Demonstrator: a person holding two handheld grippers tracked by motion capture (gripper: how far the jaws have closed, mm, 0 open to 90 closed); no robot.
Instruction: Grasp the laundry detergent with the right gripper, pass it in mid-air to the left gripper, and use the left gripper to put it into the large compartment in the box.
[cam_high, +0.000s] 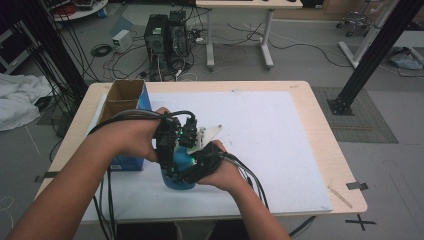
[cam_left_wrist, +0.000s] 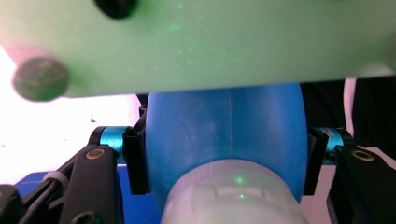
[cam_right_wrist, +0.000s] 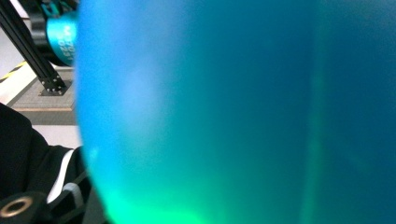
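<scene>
A blue plastic bottle (cam_high: 177, 181) stands near the table's front edge, between both hands. In the left gripper view its blue body (cam_left_wrist: 224, 130) sits between the two black jaws, with its white cap (cam_left_wrist: 233, 198) toward the camera. My left gripper (cam_high: 167, 150) is shut on it, and both pads (cam_left_wrist: 135, 161) press on its sides. My right gripper (cam_high: 197, 162) comes at the bottle from the right, its pale three-cornered plate (cam_high: 209, 134) on top. The bottle's blue wall (cam_right_wrist: 233, 112) lies so close in the right gripper view that its jaws are hidden.
An open cardboard box with blue sides (cam_high: 122, 100) stands at the table's left, just behind my left forearm. A white mat (cam_high: 270, 135) covers most of the wooden tabletop (cam_high: 325, 150). Computer towers (cam_high: 167, 37) and cables lie on the floor beyond the table.
</scene>
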